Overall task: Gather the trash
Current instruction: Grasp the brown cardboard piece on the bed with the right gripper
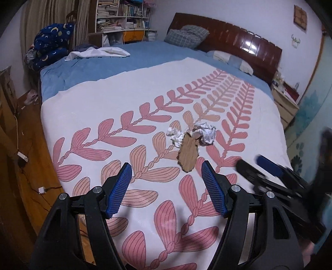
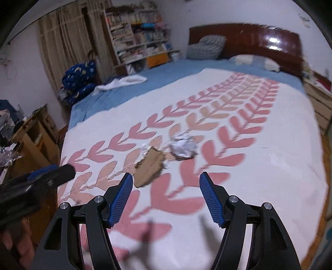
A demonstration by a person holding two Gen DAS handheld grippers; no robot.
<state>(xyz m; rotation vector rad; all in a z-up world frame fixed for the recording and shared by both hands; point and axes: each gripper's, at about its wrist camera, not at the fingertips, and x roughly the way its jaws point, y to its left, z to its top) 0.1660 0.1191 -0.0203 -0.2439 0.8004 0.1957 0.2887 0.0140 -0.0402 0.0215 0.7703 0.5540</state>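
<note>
Bedroom, bed surface; listed left to right.

Blue star-print bundle (image 1: 53,44): heaped at the far left corner beside the bed, in front of the curtain.

Bookshelf (image 1: 122,15): against the far wall, packed with books.

White cloth (image 1: 99,53): lying on the blue sheet (image 1: 145,56) near its left edge.

Leaf-print cover (image 1: 124,99): white with pink and tan fronds, spread over the near part of the bed.

Left gripper (image 1: 167,169): hovering above the cover, blue-padded fingers spread wide, nothing between them.

Small crumpled paper (image 1: 175,137): on the cover, touching the left edge of the cardboard.

Torn cardboard piece (image 1: 188,154): brown, lying flat on the cover just ahead of the left gripper's fingertips; in the right wrist view it lies just ahead of the left finger.

Large crumpled paper ball (image 1: 205,133): white and grey, just beside the far right end of the cardboard.

Right gripper (image 2: 166,179): above the cover to the right of the left one, fingers wide apart, holding nothing; view blurred.

Headboard (image 1: 238,39): dark wood, far end, with a plaid pillow (image 1: 186,34) against it.

Nightstand (image 1: 285,101): light wood, right of the bed.
</note>
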